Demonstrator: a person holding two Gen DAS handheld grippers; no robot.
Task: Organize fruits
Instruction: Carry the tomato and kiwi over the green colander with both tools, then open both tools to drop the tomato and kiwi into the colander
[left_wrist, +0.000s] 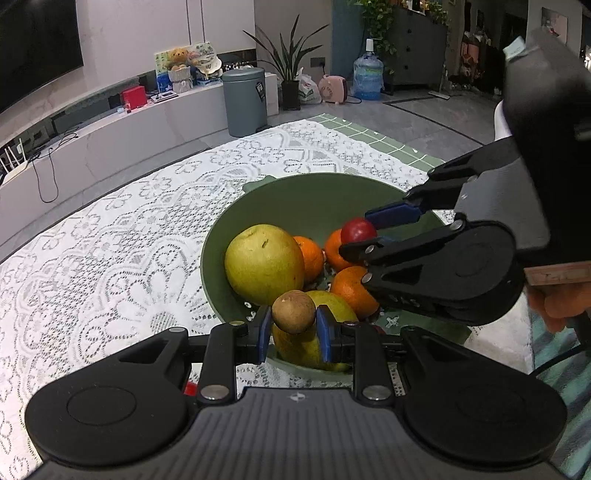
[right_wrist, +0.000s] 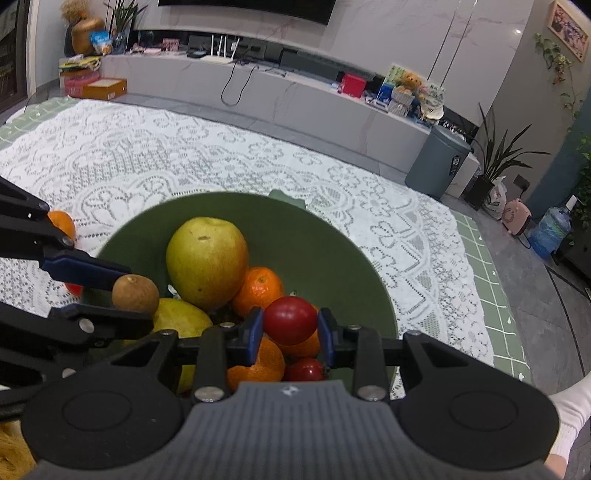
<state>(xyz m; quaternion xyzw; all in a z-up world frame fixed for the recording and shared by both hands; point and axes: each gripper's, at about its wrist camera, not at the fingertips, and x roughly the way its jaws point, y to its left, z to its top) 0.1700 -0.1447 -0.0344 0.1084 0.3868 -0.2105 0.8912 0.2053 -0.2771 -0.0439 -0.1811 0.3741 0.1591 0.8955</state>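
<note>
Brown fruit (left_wrist: 294, 312) clamped in left hand-held gripper (left_wrist: 293, 328) over green bowl's (left_wrist: 314, 199) near rim, red fruit (right_wrist: 290, 319) clamped in right hand-held gripper (right_wrist: 290, 334) above piled fruit.

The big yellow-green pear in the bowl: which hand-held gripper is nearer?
Left hand-held gripper, holding a brown fruit beside the pear; right hand-held gripper is across the oranges.
</note>
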